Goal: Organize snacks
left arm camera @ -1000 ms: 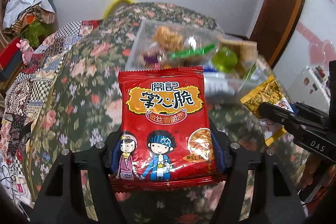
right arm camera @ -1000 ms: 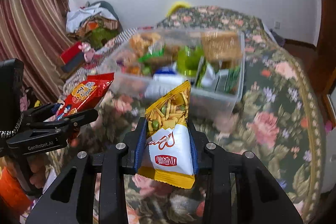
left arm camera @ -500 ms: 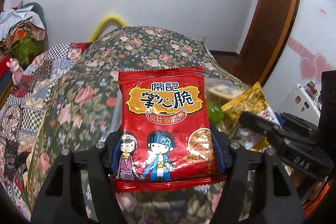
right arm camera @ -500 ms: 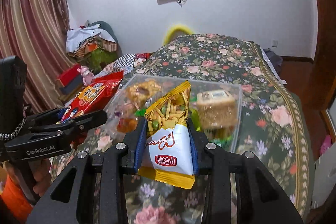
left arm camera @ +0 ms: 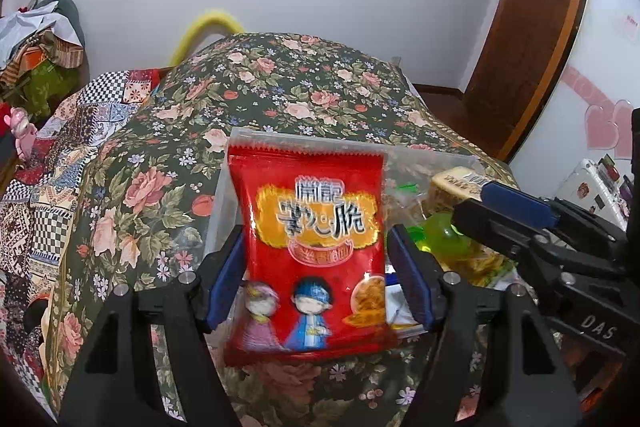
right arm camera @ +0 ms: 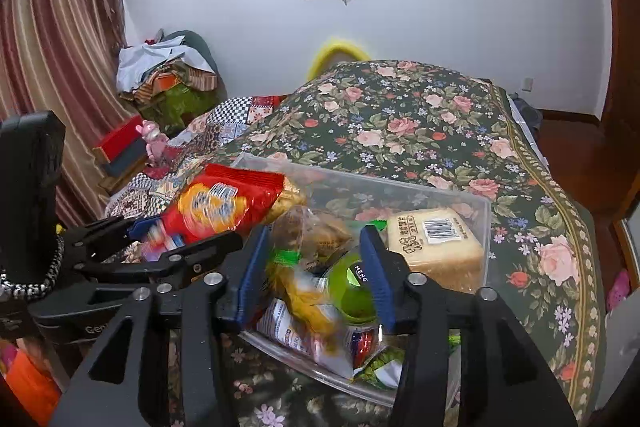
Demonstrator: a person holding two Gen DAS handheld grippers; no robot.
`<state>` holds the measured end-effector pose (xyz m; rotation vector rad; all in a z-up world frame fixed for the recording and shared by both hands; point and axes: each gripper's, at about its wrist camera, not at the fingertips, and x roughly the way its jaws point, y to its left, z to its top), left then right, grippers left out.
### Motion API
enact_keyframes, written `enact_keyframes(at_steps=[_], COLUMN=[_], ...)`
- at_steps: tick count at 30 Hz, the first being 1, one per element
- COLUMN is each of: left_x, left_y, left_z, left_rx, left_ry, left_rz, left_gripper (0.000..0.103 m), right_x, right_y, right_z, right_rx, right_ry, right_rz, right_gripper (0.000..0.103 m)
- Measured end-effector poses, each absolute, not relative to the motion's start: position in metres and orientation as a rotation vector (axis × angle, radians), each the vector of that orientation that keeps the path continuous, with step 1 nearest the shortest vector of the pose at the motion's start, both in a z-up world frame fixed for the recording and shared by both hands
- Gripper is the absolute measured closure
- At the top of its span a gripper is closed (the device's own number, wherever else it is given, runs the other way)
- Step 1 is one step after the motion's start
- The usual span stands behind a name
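A clear plastic bin [right arm camera: 486, 205] full of snacks sits on the floral bedspread; it also shows in the left wrist view [left arm camera: 224, 187]. My left gripper [left arm camera: 316, 275] has its jaws spread; the red snack bag [left arm camera: 312, 251] is blurred between them, loose over the bin's left side. It also shows in the right wrist view [right arm camera: 224, 205]. My right gripper [right arm camera: 314, 271] is open over the bin. The yellow snack bag [right arm camera: 308, 301], blurred, lies among the snacks below it. A wrapped cake block [right arm camera: 434, 239] and a green jelly cup [right arm camera: 352, 291] lie in the bin.
The floral bedspread [right arm camera: 420, 123] stretches behind the bin. A patchwork quilt [left arm camera: 48, 155] lies to the left. Piled clothes [right arm camera: 164, 75] and a curtain [right arm camera: 52, 67] stand at far left. A wooden door [left arm camera: 528, 27] is at the right.
Both grippers have opened over the bin. The yellow bag has dropped from the right gripper into the bin. The red bag has come loose between the left fingers and is slipping down.
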<state>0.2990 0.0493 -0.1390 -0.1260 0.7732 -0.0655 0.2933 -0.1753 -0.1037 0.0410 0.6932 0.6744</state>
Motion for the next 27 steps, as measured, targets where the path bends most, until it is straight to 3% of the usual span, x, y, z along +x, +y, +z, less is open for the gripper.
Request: enact_keyframes(at_steps=[8, 16, 23, 27], left_x=[0.275, 0.211, 0.154, 0.126], left_y=[0.053, 0.044, 0.037, 0.029], left_z=[-0.117, -0.052, 0.002, 0.021], left_rx=[-0.134, -0.102, -0.104, -0.084], left_ry=[0.729, 0.554, 0.402, 0.333], left_rz=[-0.059, -0.047, -0.044, -0.034], left_gripper=[0.033, 0.033, 0.033, 0.022], right_x=[0.278, 0.236, 0.195, 0.175], right_y=[-0.19, -0.218, -0.238, -0.244], right_z=[-0.09, -0.043, 0.002, 0.018], right_rx=[0.052, 0.07, 0.094, 0.108], right_ry=[0.686, 0.576, 0.439, 0.382], right_rz=[0.683, 0.668, 0.646, 0.629], right_gripper=[0.059, 0.057, 0.037, 0.022])
